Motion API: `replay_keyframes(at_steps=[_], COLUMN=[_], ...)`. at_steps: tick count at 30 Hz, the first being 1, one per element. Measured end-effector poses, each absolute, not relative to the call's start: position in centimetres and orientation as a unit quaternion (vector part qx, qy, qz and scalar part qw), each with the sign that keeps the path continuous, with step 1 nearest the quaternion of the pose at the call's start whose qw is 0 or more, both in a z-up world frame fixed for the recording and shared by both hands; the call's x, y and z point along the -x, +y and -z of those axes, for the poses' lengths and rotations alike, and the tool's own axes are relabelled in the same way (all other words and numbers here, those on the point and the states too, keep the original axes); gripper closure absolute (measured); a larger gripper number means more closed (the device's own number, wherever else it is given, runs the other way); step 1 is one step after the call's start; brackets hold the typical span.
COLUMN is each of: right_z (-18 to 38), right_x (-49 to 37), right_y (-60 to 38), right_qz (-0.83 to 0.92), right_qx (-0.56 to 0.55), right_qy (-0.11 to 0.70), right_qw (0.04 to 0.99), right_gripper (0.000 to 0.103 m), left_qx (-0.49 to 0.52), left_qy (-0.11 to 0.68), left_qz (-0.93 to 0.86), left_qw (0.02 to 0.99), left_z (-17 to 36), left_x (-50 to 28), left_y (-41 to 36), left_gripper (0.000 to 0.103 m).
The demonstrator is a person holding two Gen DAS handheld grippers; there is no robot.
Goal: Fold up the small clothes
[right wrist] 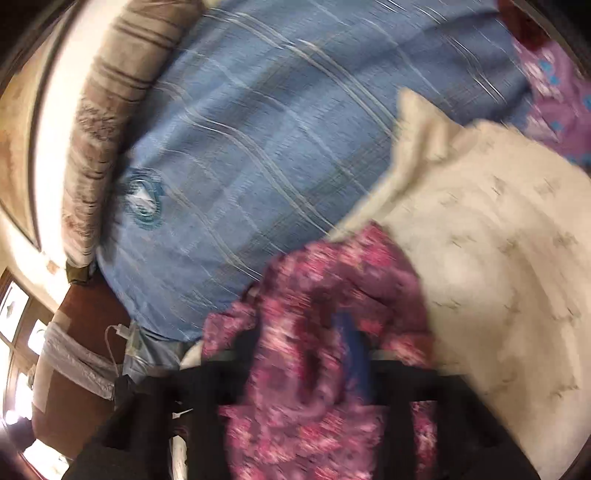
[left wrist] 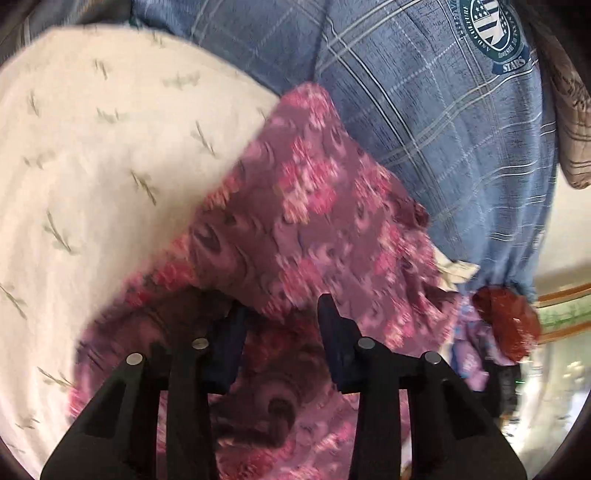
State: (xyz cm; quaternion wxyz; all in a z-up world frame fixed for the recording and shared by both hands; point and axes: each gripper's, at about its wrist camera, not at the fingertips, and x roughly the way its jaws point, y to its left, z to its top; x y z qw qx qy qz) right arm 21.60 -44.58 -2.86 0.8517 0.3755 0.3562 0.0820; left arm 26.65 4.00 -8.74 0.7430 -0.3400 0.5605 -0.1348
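A: Where do we have the floral garment (left wrist: 317, 206)?

B: It drapes over and ahead of our left tool (left wrist: 282, 314), bunched under the fingers (left wrist: 334, 325), which stand spread with the purple-pink cloth lying between and beneath them, not pinched as far as we see.

A: And our right tool (right wrist: 306, 354)?

B: The same garment (right wrist: 321, 295) is heaped right over it. We see one blue finger (right wrist: 352, 350) poking through the folds; the view is blurred, so we cannot tell whether it pinches the cloth.

A: What lies around?

B: To the left of our left tool, a cream sheet (left wrist: 103, 166) with small sprigs. Ahead of both tools, a blue checked pillow (left wrist: 443, 129) with a round crest (left wrist: 493, 27). Beyond it, a brown striped cushion (right wrist: 107, 110).
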Motion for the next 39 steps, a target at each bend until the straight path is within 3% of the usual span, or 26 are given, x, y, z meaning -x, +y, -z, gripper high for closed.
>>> replay_keyframes(at_steps=[9, 13, 15, 16, 17, 18, 19, 26, 29, 33, 39], right_z=[6.9, 7.6, 7.4, 7.2, 7.0, 6.7, 6.2, -4.2, -5.4, -2.0, 7.2], right_x=[-23.9, -25.4, -26.1, -26.6, -27.0, -27.3, -27.4, -24.0, -22.0, -19.9, -18.2], right_y=[-44.1, -43.5, -43.2, -43.0, -42.9, -42.6, -42.3, -42.2, -42.4, -42.0, -42.0], right_qz=[-0.103, -0.091, -0.094, -0.096, -0.092, -0.093, -0.095, -0.17, -0.181, -0.166, -0.101], right_qx=[-0.432, -0.415, -0.406, -0.393, -0.376, -0.365, -0.359, -0.372, -0.38, -0.366, -0.345], right_qy=[0.376, 0.412, 0.414, 0.421, 0.427, 0.432, 0.434, 0.287, 0.266, 0.3, 0.41], right_qw=[0.813, 0.806, 0.809, 0.812, 0.817, 0.819, 0.821, 0.866, 0.867, 0.865, 0.838], right_gripper=[0.035, 0.035, 0.035, 0.04, 0.049, 0.09, 0.098, 0.099, 0.099, 0.099, 0.099], left_qx=[0.388, 0.385, 0.385, 0.384, 0.381, 0.377, 0.378, 0.375, 0.382, 0.373, 0.365], left_qy=[0.57, 0.57, 0.564, 0.561, 0.56, 0.563, 0.564, 0.468, 0.447, 0.447, 0.54], left_qz=[0.155, 0.147, 0.144, 0.14, 0.137, 0.137, 0.136, 0.135, 0.147, 0.146, 0.085], left_qw=[0.708, 0.711, 0.716, 0.719, 0.723, 0.723, 0.721, 0.789, 0.796, 0.8, 0.754], left_z=[9.6, 9.9, 9.8, 9.7, 9.6, 9.6, 9.5, 1.4, -1.0, -0.5, 8.0], left_x=[-25.9, -27.0, -27.8, -28.1, -28.5, -28.8, -28.9, -27.7, -25.9, -22.1, -20.3], left_y=[4.3, 3.4, 3.1, 3.0, 2.9, 3.0, 3.1, 6.1, 7.1, 7.6, 7.4], left_gripper=[0.041, 0.04, 0.045, 0.053, 0.082, 0.1, 0.1, 0.1, 0.1, 0.1, 0.099])
